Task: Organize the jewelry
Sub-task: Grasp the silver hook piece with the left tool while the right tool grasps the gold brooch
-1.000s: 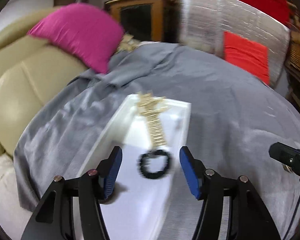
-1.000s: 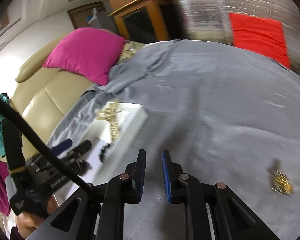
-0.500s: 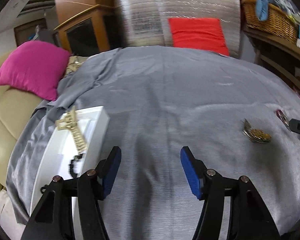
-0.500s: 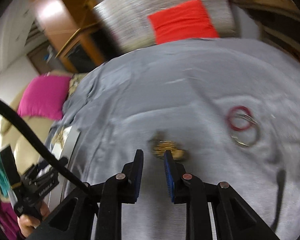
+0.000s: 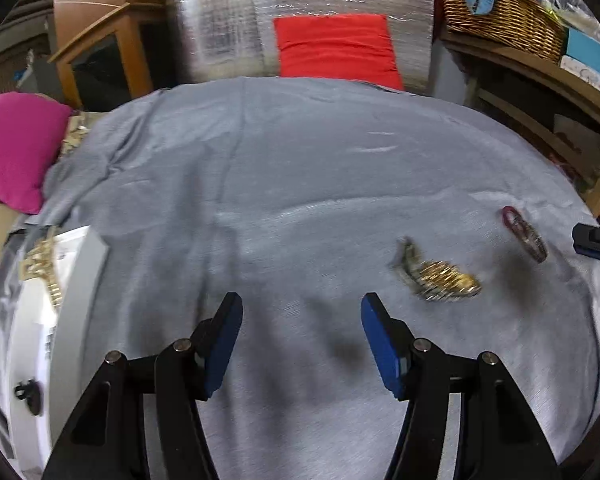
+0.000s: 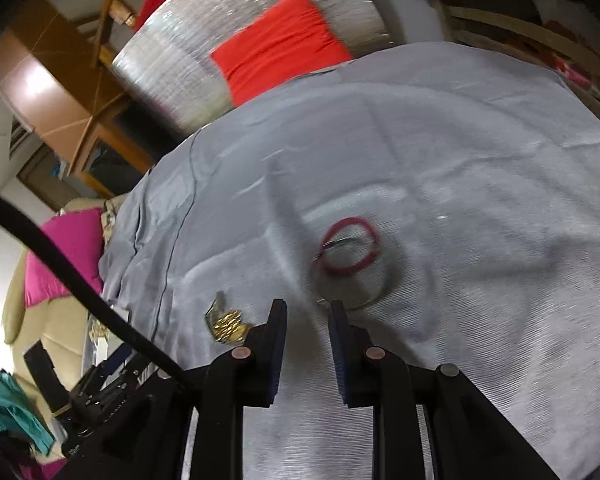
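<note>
Right gripper [image 6: 307, 312], jaws narrow and gripping nothing, sits near thin bangles [image 6: 350, 252] at frame centre — could snag cloth [image 6: 460, 160]. Left gripper [image 5: 302, 312] released, empty.

A white tray [image 5: 80, 280] lay at the left edge of the grey cloth, and a gold linked necklace [image 5: 44, 264] was draped over its far end and ran down onto its floor. Nearer in the same tray sat a small black piece [image 5: 30, 394], too blurred to identify. Well apart from the tray, on the bare cloth to the right, lay a gold heap of chain [image 5: 440, 276] beside a darker curved part. Farther right lay a red bangle [image 6: 350, 250] overlapping a thin silver hoop [image 6: 356, 284], both flat on the cloth and touching each other.
</note>
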The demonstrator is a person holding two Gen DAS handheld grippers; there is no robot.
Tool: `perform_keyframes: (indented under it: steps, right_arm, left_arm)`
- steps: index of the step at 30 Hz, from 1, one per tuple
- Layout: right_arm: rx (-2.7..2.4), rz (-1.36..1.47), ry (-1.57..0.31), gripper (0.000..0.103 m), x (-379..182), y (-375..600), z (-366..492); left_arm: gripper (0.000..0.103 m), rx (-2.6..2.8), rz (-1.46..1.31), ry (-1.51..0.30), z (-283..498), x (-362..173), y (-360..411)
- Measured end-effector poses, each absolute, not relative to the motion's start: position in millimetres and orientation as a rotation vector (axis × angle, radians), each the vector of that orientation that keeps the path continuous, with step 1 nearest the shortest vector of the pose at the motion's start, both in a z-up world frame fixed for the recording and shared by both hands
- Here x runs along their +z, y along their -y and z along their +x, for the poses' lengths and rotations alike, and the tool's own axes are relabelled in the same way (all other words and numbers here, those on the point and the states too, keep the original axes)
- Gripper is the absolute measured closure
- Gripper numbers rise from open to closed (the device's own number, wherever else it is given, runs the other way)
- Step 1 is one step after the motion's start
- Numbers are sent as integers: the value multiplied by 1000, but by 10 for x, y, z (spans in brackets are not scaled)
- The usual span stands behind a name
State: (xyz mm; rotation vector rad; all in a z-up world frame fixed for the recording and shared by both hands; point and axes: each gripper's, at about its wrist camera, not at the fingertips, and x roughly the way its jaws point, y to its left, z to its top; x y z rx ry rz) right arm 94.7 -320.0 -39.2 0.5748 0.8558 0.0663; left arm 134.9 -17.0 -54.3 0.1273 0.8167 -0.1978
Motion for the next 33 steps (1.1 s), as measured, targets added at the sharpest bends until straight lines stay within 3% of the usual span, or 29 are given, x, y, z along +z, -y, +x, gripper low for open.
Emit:
perform_keyframes:
  steps: [18, 19, 21, 25, 33]
  right_arm:
    - [75, 632, -912, 80, -532, 3354, 1060]
    - [69, 632, -905, 80, -523, 3369, 1055]
    - [55, 651, -888, 80, -505, 3428, 1037]
    - [35, 676, -874, 80, -505, 3496, 1022]
    - [124, 645, -876, 80, -497, 3165, 1107]
  left_arm:
    - [42, -352, -126, -976, 1973, -988, 676]
    - [47, -361, -125, -973, 1965, -979, 696]
    - [90, -387, -123, -978, 1957, -977, 734]
    - [98, -398, -149, -985, 1936, -973, 693]
    - [99, -429, -227, -932, 1751, -707, 336]
